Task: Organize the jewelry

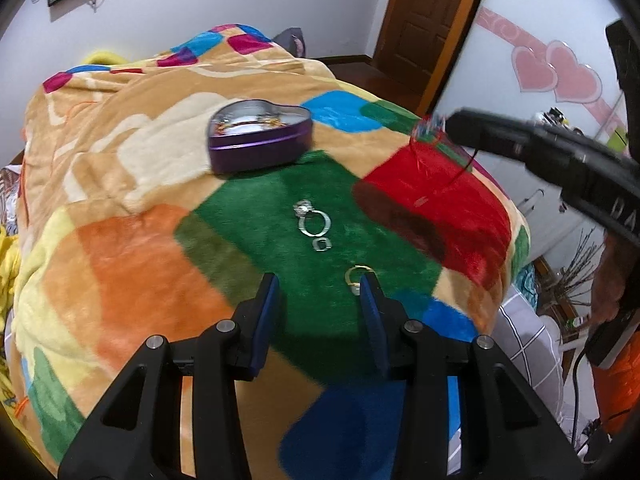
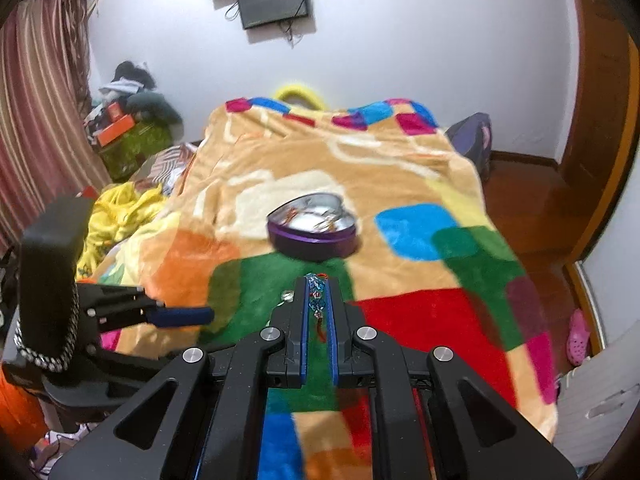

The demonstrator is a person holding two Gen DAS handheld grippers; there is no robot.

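Note:
A purple heart-shaped tin (image 1: 260,136) stands open on the patchwork blanket (image 1: 120,240), with jewelry inside. On the green patch lie a silver ring with a stone (image 1: 314,220), a small silver ring (image 1: 321,244) and a gold ring (image 1: 357,276). My left gripper (image 1: 318,280) is open just above that patch, the gold ring right beside its right fingertip, nothing between the fingers. My right gripper (image 2: 319,280) is shut on a blue beaded bracelet (image 2: 318,300) with red cord, held in the air short of the tin (image 2: 314,232). From the left wrist view, the bracelet (image 1: 428,128) dangles over the red patch.
The blanket drops off at the bed's right edge (image 2: 520,320) to a wooden floor. Yellow cloth (image 2: 120,208) is piled at the left side. A brown door (image 1: 424,20) and a wall screen (image 2: 272,0) lie beyond the bed.

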